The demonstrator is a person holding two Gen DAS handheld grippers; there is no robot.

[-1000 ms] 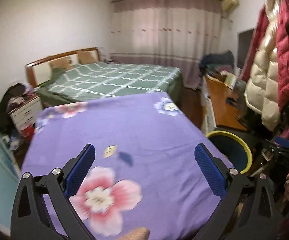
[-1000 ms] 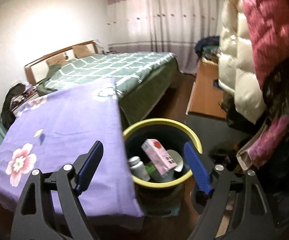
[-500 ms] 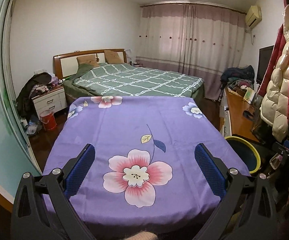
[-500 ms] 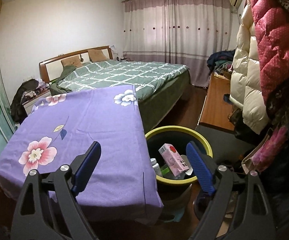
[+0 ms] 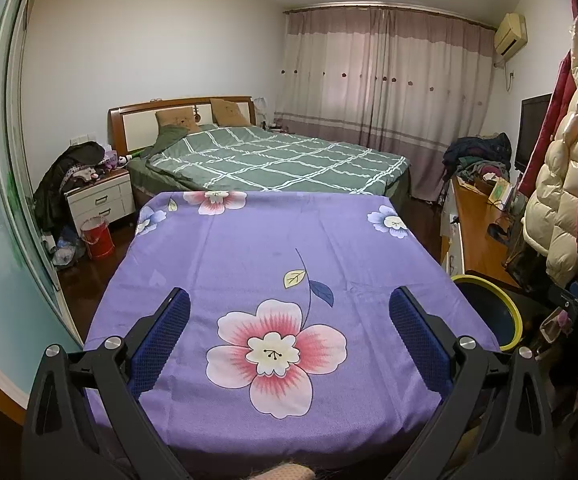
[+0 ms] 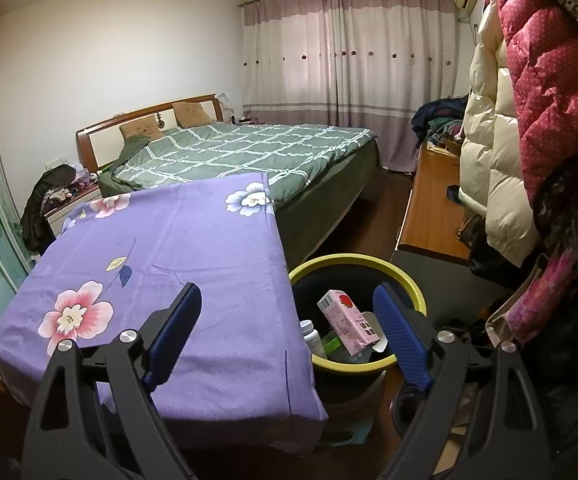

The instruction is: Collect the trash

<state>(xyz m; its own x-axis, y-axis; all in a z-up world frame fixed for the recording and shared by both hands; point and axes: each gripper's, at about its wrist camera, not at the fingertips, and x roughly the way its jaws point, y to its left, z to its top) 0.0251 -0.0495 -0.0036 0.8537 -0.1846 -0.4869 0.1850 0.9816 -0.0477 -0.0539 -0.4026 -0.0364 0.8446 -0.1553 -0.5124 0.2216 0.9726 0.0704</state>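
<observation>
Both tools wide open, nothing gripped: left tool (image 5: 289,320) hangs over my view of the purple cloth (image 5: 273,248) on the counter, right tool (image 6: 289,320) straddles the cloth's edge and the bin (image 6: 359,366). Counter itself hidden under the cloth. I see no trash on the cloth. Bin sits on the floor just beside the counter, yellow rim. Inside it: pink carton (image 6: 347,322) leaning upright, white bottle (image 6: 313,338), something green (image 6: 333,344) I can't make out. Bin's base cut off behind the right tool's fingers (image 6: 403,336).
</observation>
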